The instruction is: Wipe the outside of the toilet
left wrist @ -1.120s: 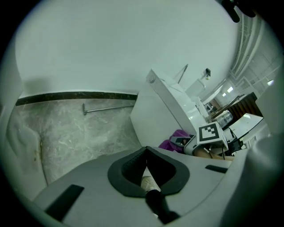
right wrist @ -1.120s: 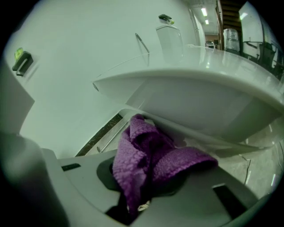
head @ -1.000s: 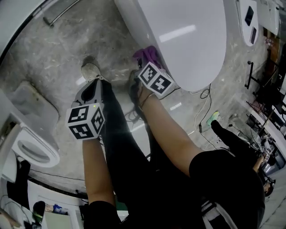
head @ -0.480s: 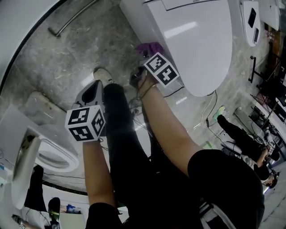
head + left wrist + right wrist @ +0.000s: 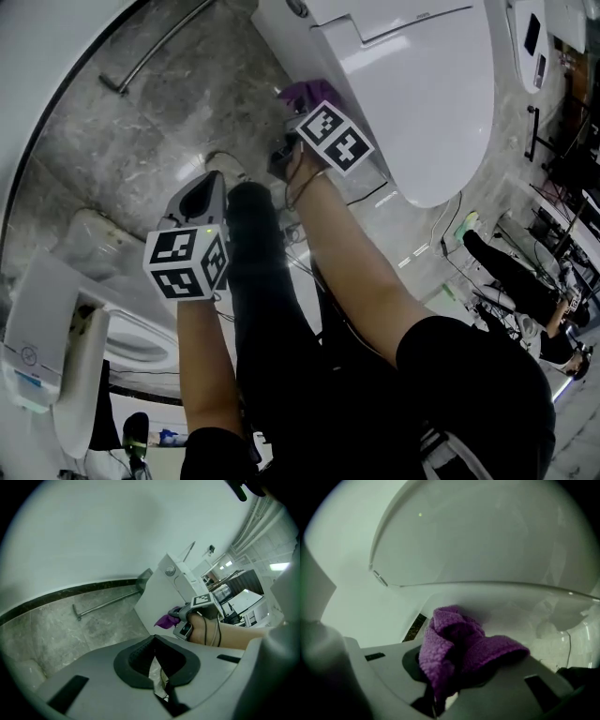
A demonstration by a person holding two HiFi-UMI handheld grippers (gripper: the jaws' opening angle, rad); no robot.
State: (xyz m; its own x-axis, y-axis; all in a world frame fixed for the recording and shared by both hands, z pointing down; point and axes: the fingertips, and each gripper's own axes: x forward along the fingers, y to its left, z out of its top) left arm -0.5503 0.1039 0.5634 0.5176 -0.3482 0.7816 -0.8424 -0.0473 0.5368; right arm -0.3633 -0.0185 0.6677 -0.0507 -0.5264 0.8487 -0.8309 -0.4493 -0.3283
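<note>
The white toilet (image 5: pixel 412 84) fills the upper right of the head view, its lid down. My right gripper (image 5: pixel 292 124) is shut on a purple cloth (image 5: pixel 306 94), which presses against the toilet's left flank below the seat. In the right gripper view the bunched cloth (image 5: pixel 459 648) hides the jaw tips, and the toilet's bowl wall (image 5: pixel 487 541) curves just ahead. My left gripper (image 5: pixel 202 192) hangs over the floor to the left, away from the toilet, jaws together and holding nothing. Its own view shows the left gripper (image 5: pixel 155 641), the cloth (image 5: pixel 165 619) and the toilet's side (image 5: pixel 157 595).
A second white toilet (image 5: pixel 131 337) stands at lower left. A metal bar (image 5: pixel 159 47) runs along the grey marble wall base. A shoe (image 5: pixel 225 167) rests beside the toilet. Black cable (image 5: pixel 422 253) trails on the floor at right, near another person's leg (image 5: pixel 506 272).
The right gripper with the purple cloth has slid along the toilet's side toward its rear. The left gripper has stayed about where it was. The head view has shifted.
</note>
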